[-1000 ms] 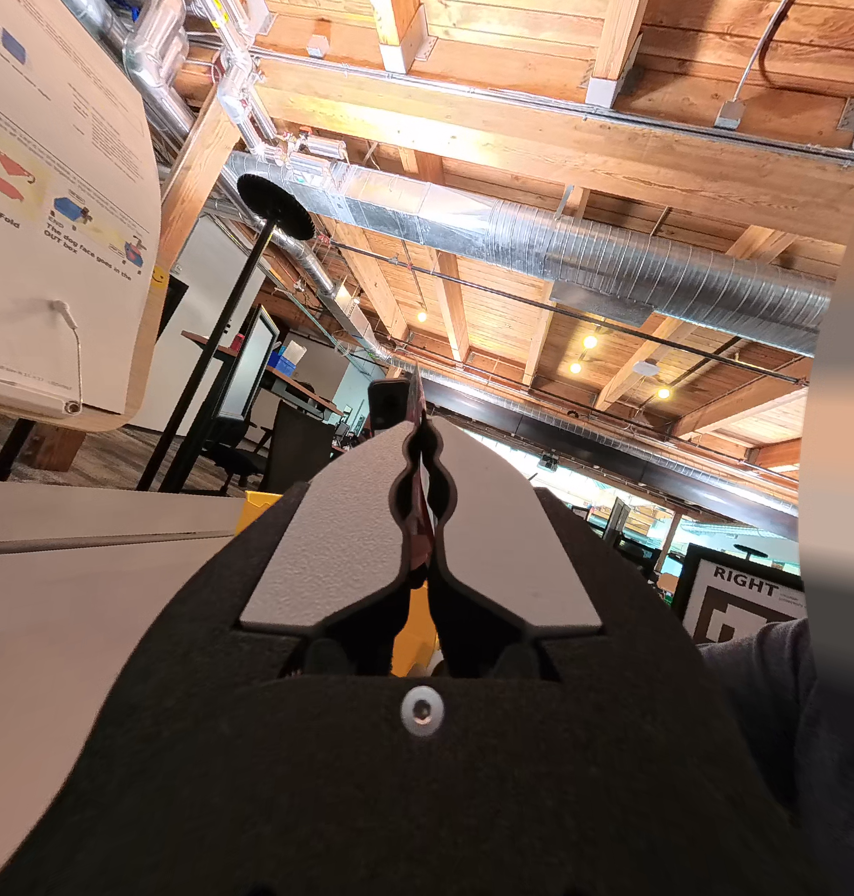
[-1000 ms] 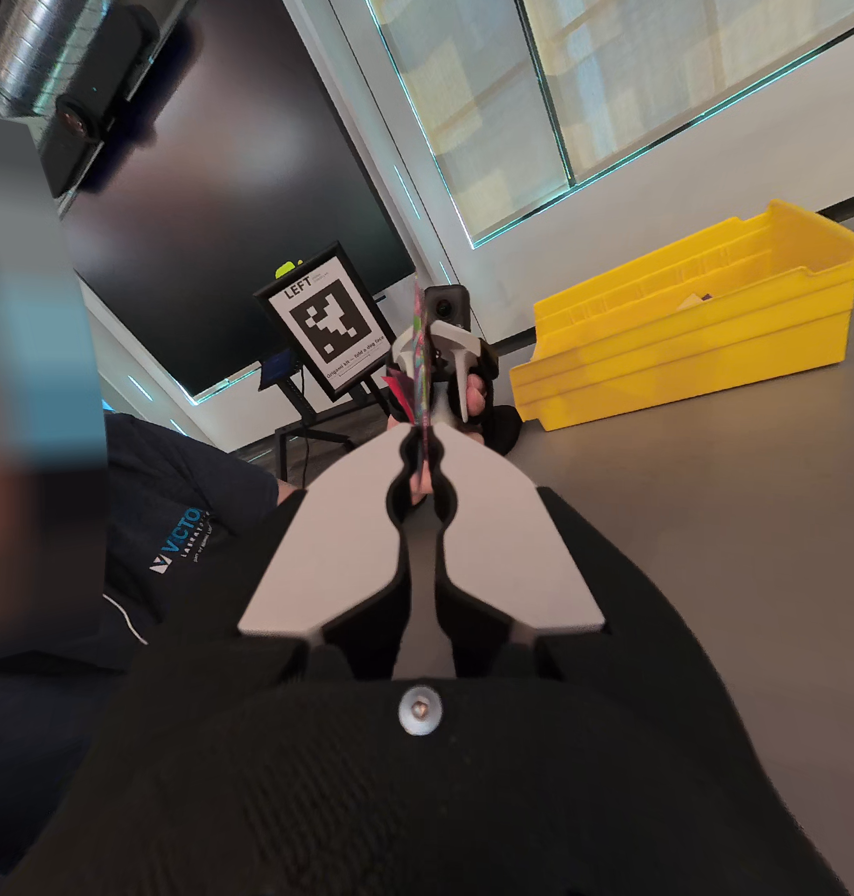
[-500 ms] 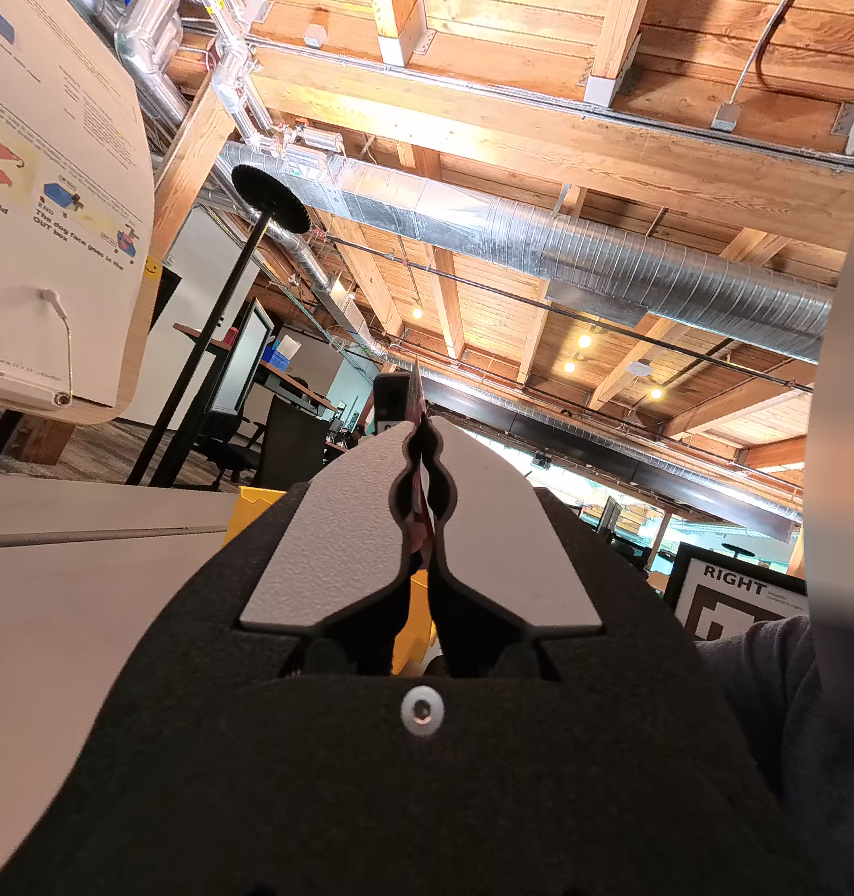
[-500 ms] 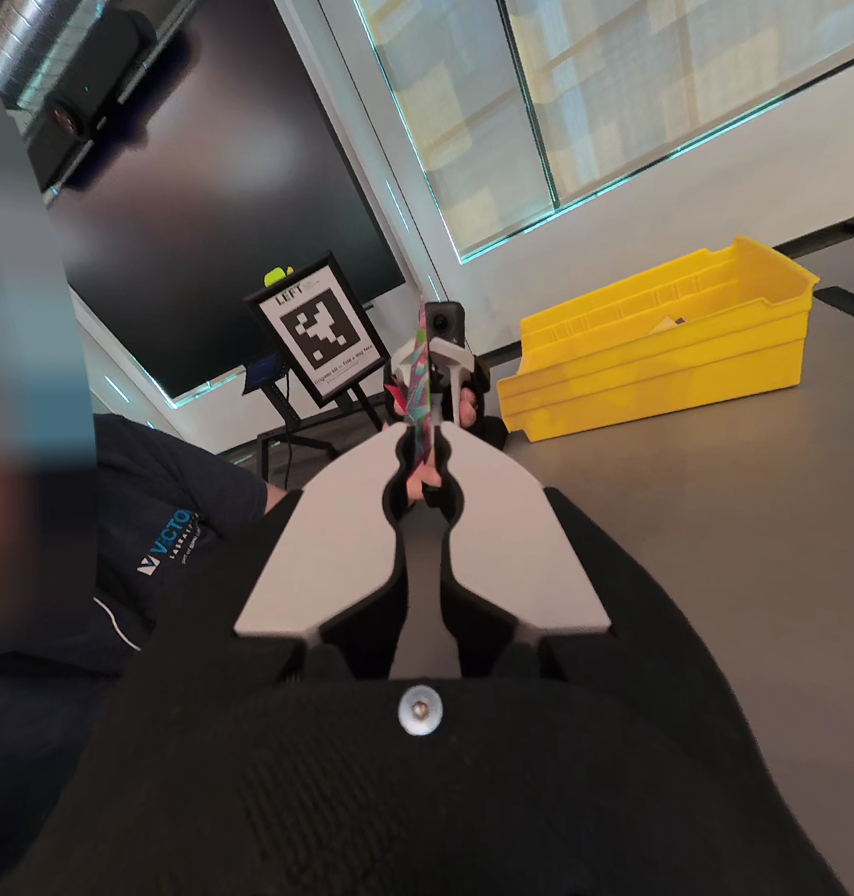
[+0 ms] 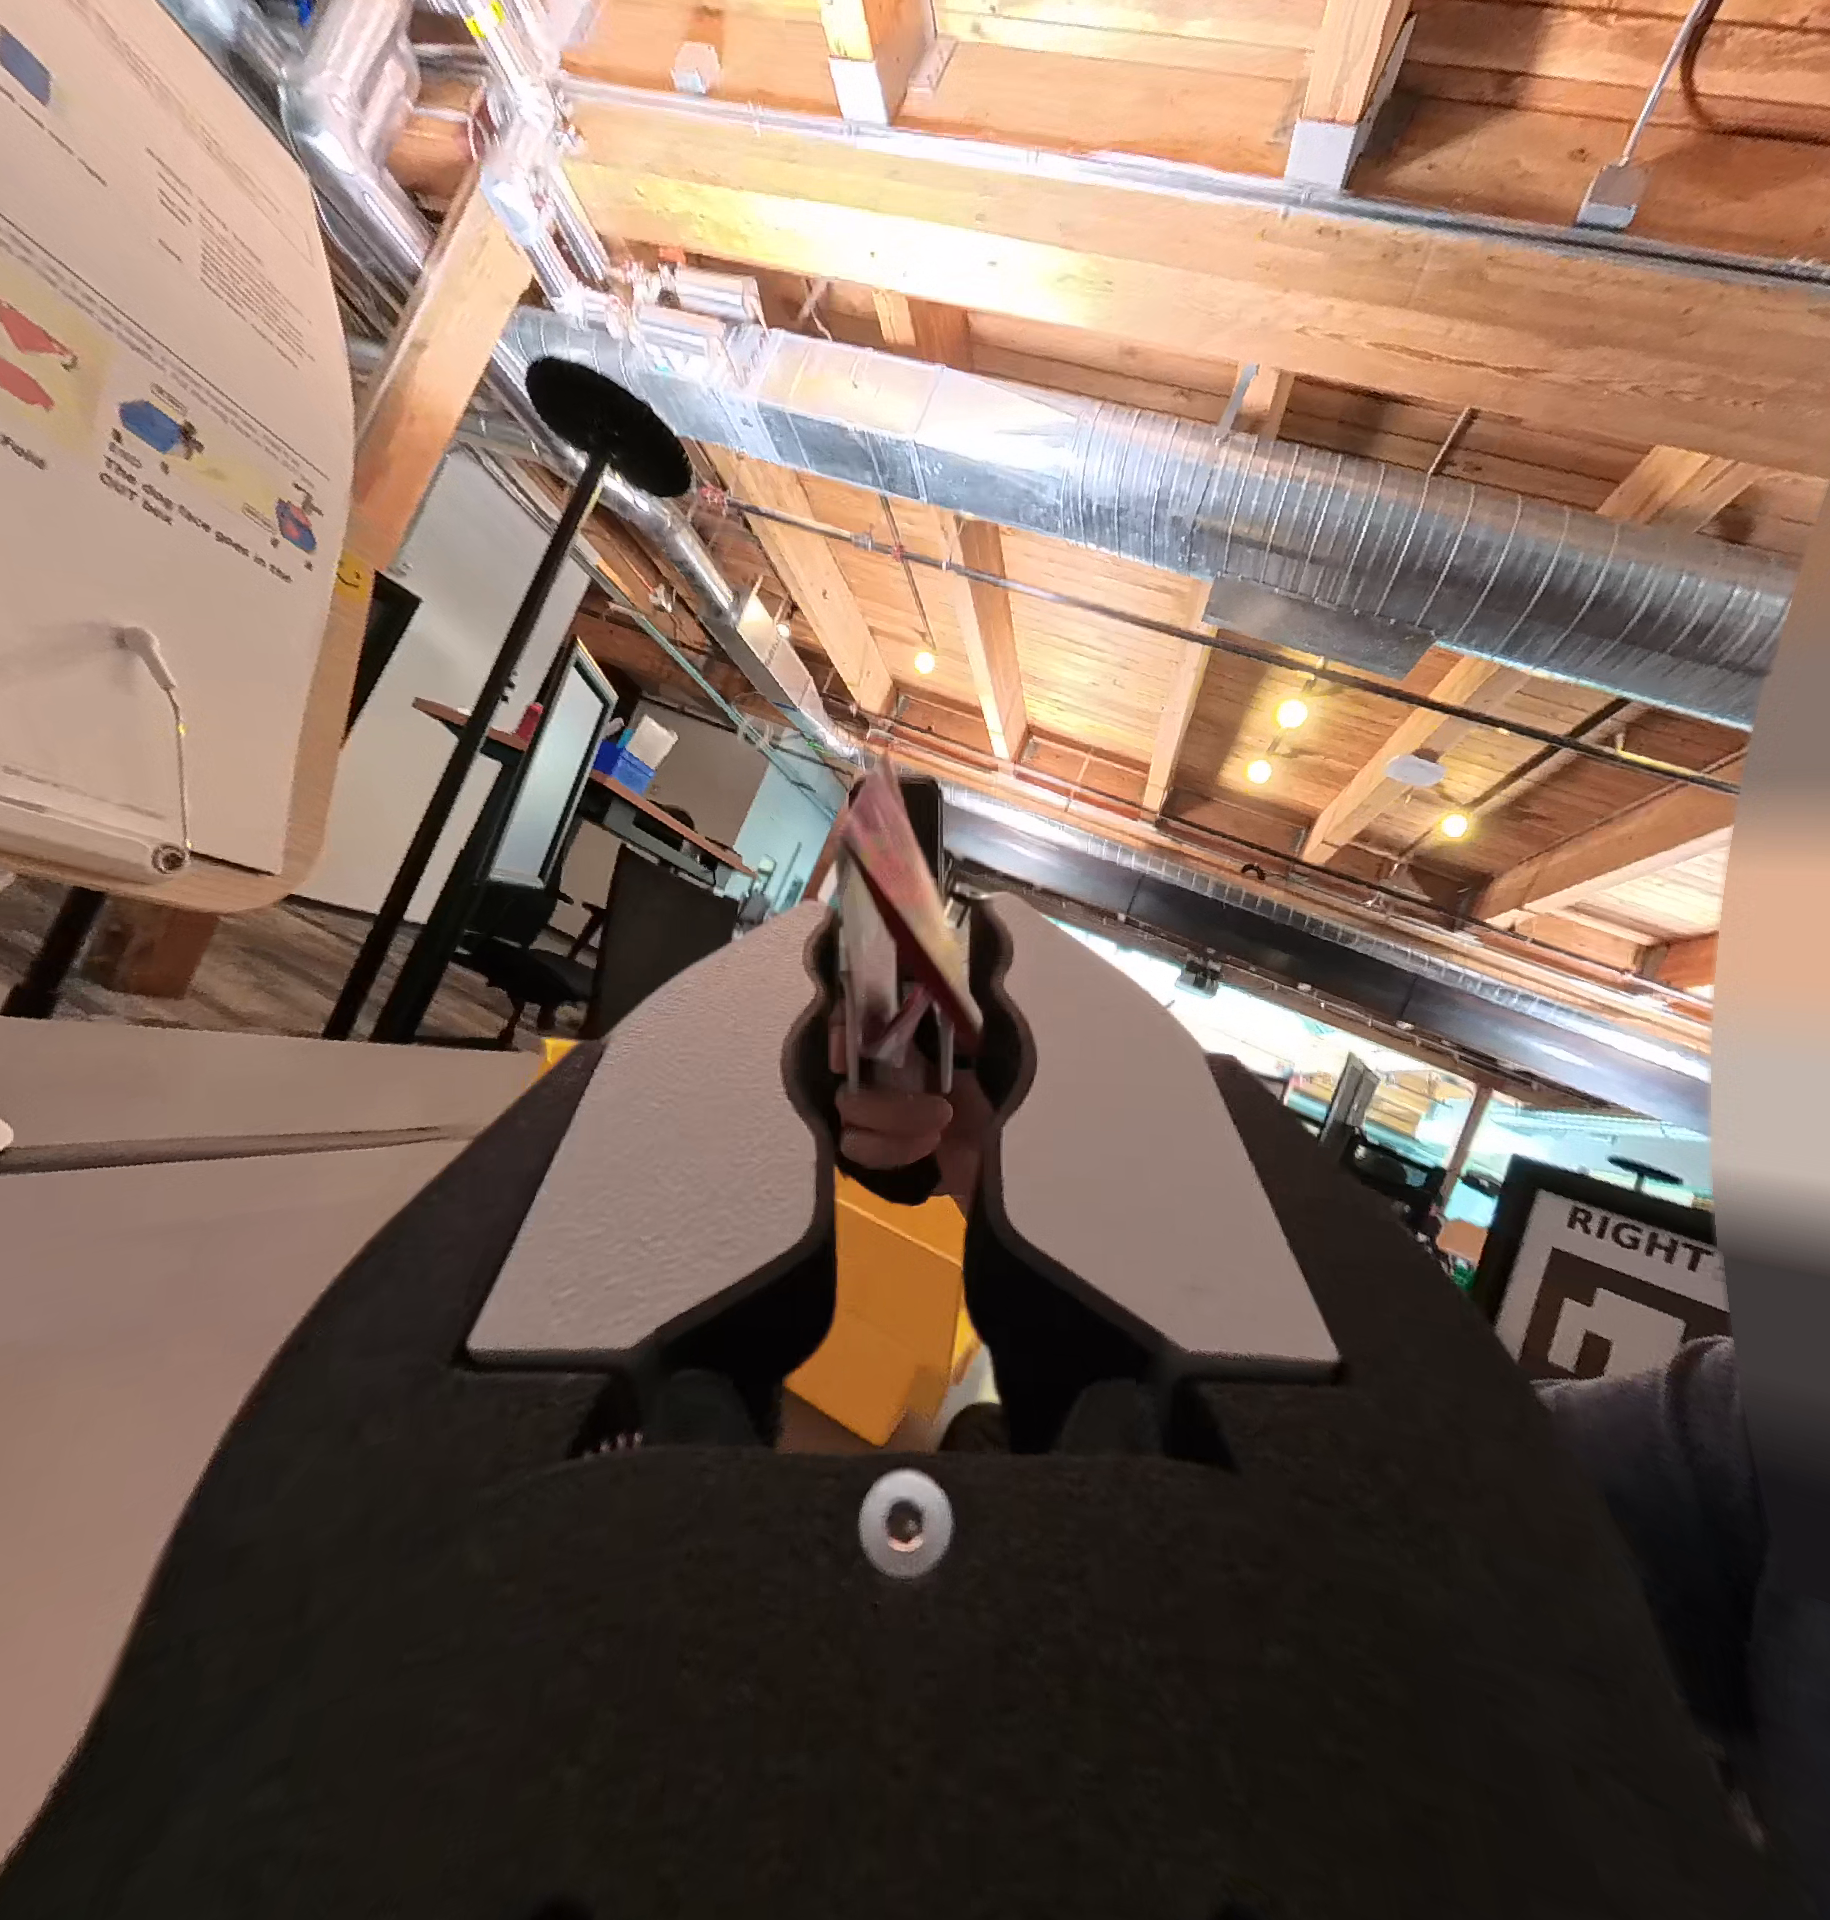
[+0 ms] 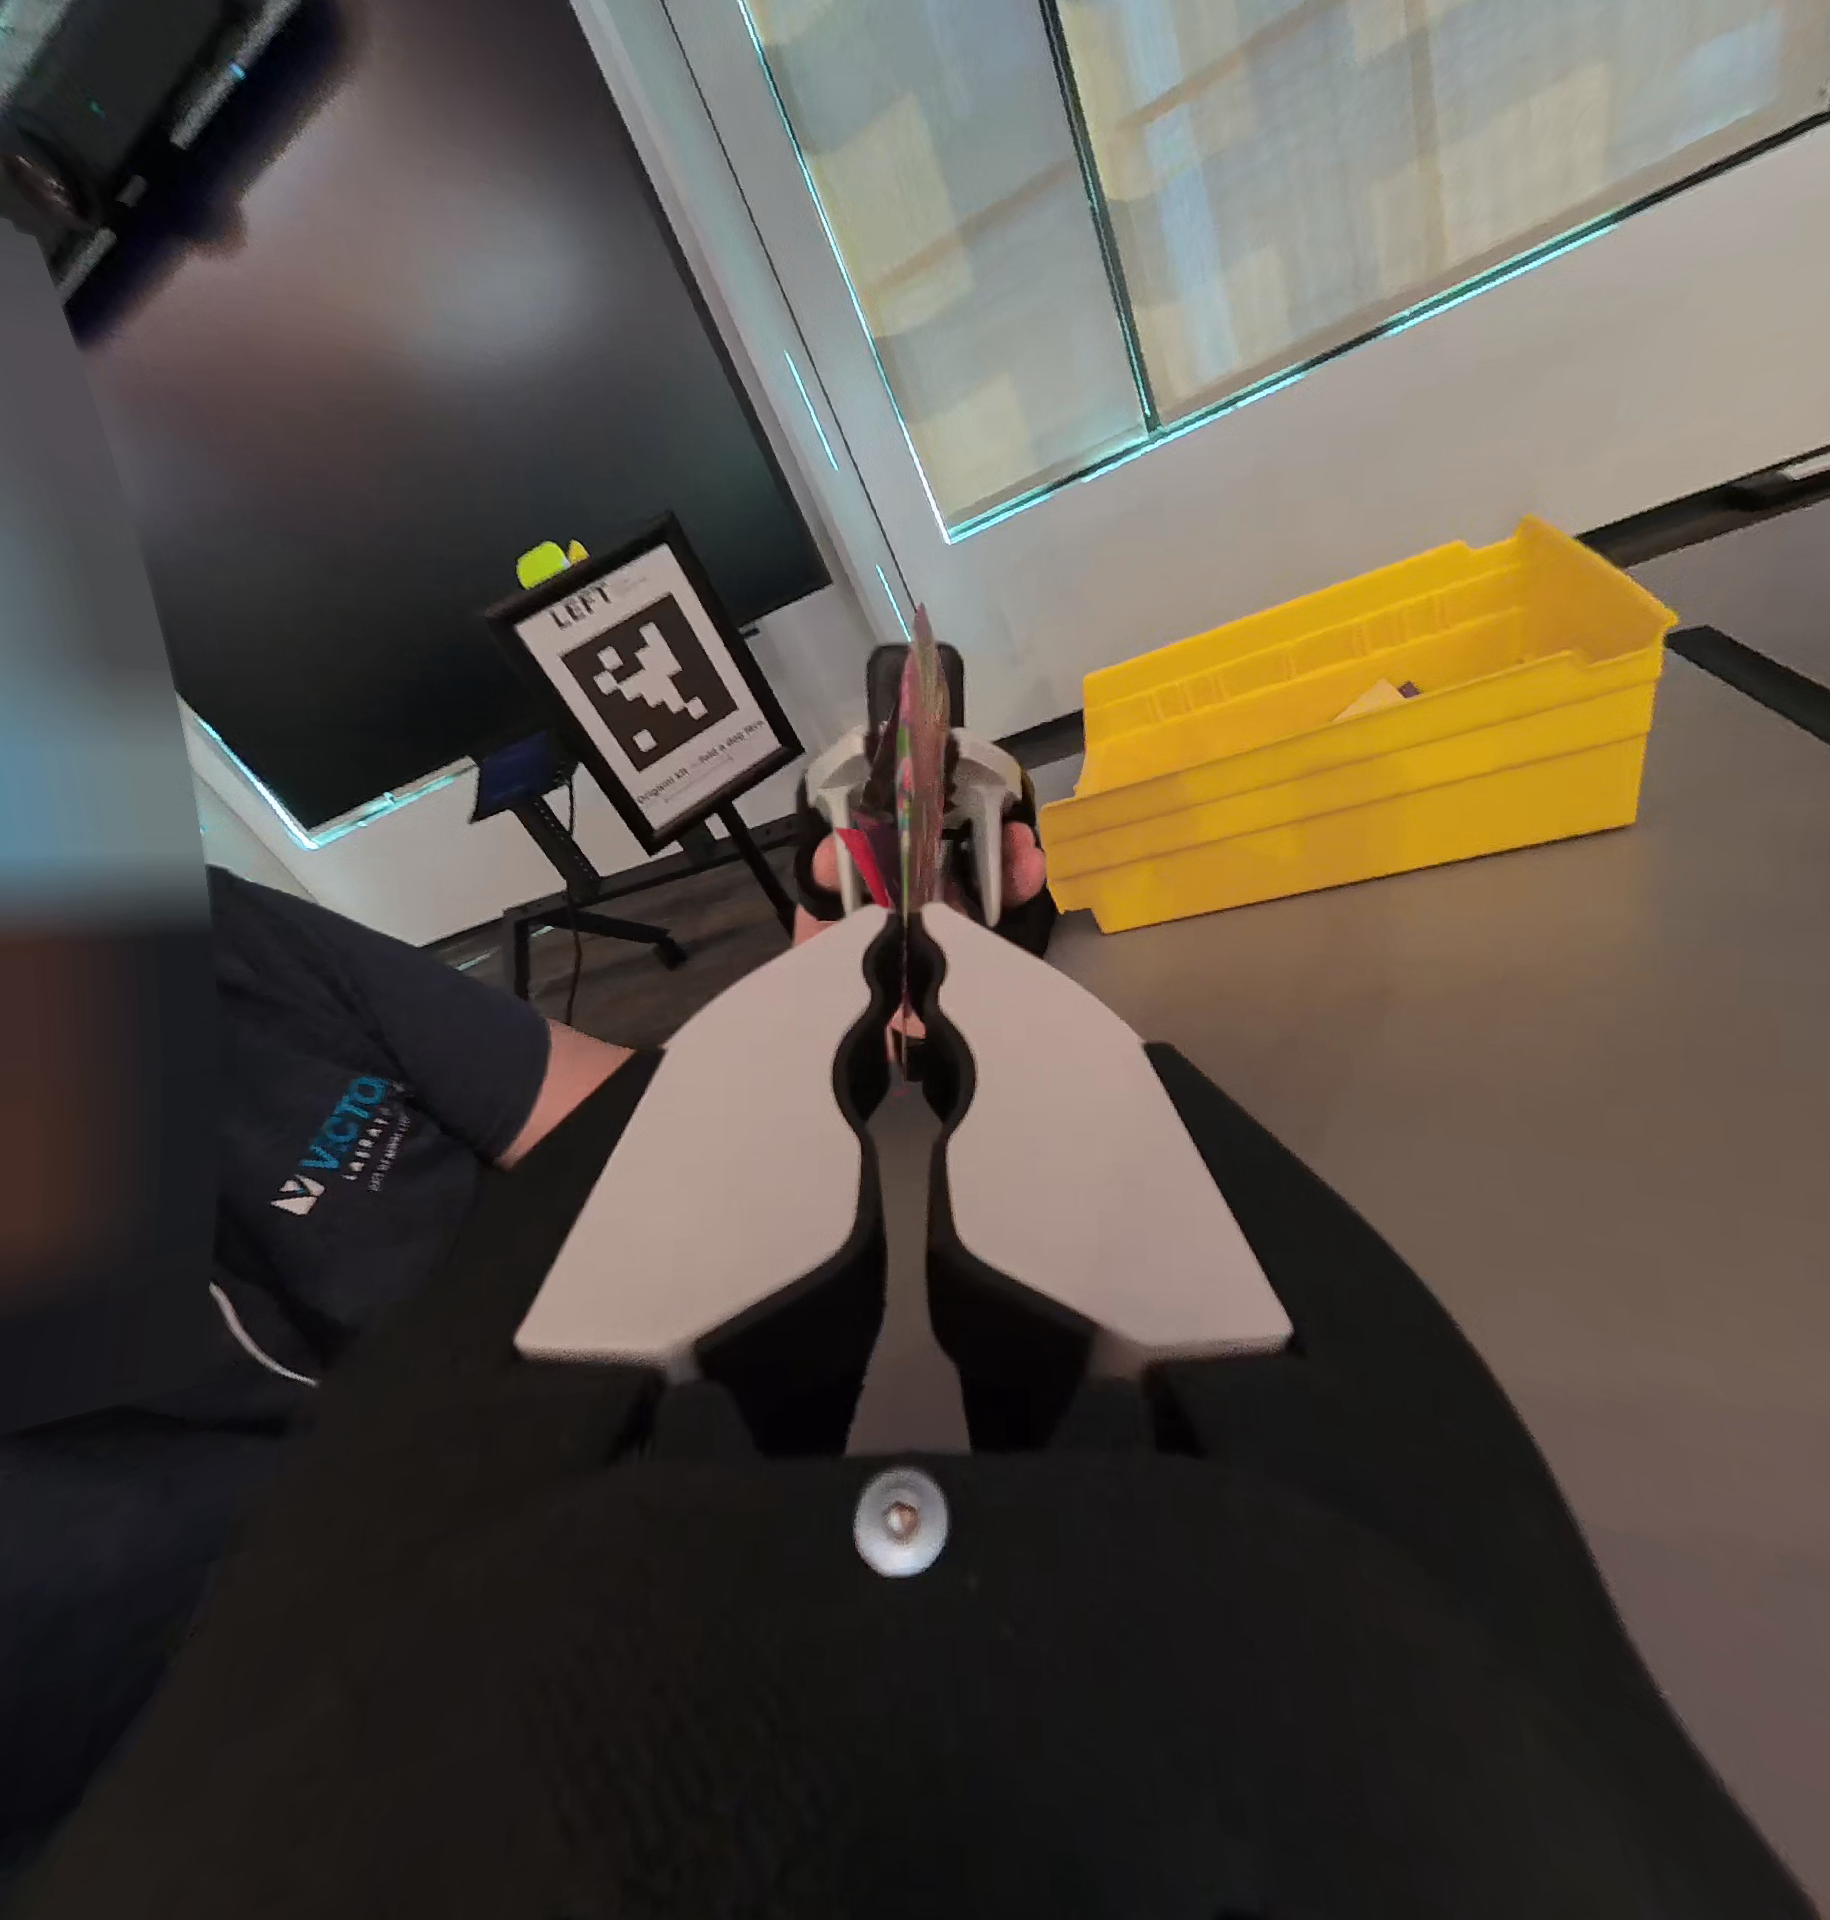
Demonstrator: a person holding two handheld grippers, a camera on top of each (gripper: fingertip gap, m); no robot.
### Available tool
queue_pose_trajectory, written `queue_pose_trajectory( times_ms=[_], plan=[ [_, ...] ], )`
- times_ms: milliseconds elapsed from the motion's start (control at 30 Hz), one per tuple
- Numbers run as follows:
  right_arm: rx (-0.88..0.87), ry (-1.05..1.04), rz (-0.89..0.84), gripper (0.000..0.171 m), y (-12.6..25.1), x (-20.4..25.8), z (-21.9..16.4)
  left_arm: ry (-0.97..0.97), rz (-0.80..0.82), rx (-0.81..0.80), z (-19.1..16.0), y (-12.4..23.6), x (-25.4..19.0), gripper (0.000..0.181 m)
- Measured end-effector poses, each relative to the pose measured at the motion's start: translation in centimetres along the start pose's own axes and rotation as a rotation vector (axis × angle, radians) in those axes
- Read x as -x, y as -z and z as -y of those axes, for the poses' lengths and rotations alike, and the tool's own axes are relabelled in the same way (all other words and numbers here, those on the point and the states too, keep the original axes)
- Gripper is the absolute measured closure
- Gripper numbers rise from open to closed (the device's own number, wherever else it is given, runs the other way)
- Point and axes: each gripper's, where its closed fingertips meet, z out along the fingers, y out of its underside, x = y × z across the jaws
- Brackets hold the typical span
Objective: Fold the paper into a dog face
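Observation:
The folded paper [image 6: 916,769], patterned in red and mixed colours, stands upright in the air between the two grippers. My right gripper [image 6: 903,925] is shut on its near edge, and both pads press on it. In the left wrist view the paper [image 5: 895,904] stands between the fingers of my left gripper [image 5: 903,920], which is open with room on each side. The right wrist view shows the left gripper [image 6: 916,831] beyond the paper with its white fingers spread. A hand holds each gripper.
A yellow bin [image 6: 1410,769] lies on the grey table [image 6: 1513,1143] to the right and shows low between the left fingers [image 5: 890,1309]. A marker sign on a stand [image 6: 662,686] is behind. An instruction board [image 5: 111,416] stands at left. A person's sleeve [image 6: 371,1039] is near. One gripper's finger ends stand about 10 cm off the other's.
My left gripper was shut on the paper and has opened, letting it go. My right gripper loosened for a moment and has shut on the paper again.

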Motion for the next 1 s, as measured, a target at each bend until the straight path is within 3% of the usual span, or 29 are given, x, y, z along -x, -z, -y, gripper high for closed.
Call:
queue_pose_trajectory(
  times_ms=[367,1000],
  plan=[
    [-0.067,0.017,-0.012,0.170,4.5,1.8,2.7,0.034,0.010,-0.033,0.3,0.4,0.7,0.164],
    [-0.074,-0.040,-0.026,0.170,4.6,1.8,3.0,0.035,0.013,-0.014,0.0,0.3,0.7,0.165]
  ],
)
